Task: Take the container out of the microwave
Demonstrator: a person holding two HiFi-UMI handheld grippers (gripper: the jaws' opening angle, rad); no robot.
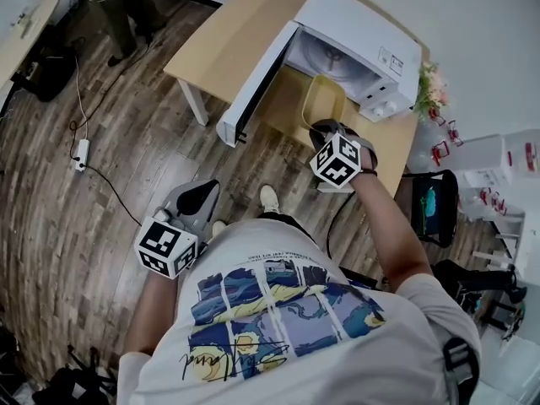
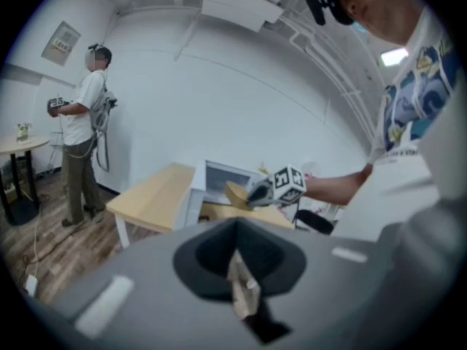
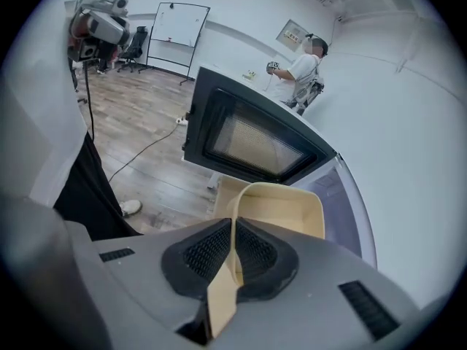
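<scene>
One beige container [image 1: 325, 99] is held by its near rim just outside the open mouth of the microwave [image 1: 359, 36], above the bench [image 1: 215, 45]. Whether its underside touches the bench cannot be told. In the right gripper view the container [image 3: 284, 210] is seen as a shallow, rounded-corner tub, tilted slightly, with its thin wall running straight down between the dark ribbed pads.

The right gripper [image 1: 325, 129] is closed on that rim: its jaws [image 3: 232, 252] are pressed against both faces of the wall. The marker cube is seen just nearer than the jaws in the head view.

The microwave is white, and its door [image 1: 253, 87] is swung fully open to the left; the dark-framed window of the door [image 3: 252, 141] is seen just beyond the container. The bench is of light wood with white legs. A small bunch of flowers [image 1: 430, 87] is set at the right end of the bench, beside the microwave.

The left gripper [image 1: 201, 197] is held low at the near left, over the wooden floor [image 1: 93, 226] and well apart from the bench. Its jaws [image 2: 237, 265] are brought together, with only a narrow slit between them. A white power strip [image 1: 82, 152] and its cable lie on the floor at the left. Another person [image 2: 82, 122] is seen standing far off by the wall.
</scene>
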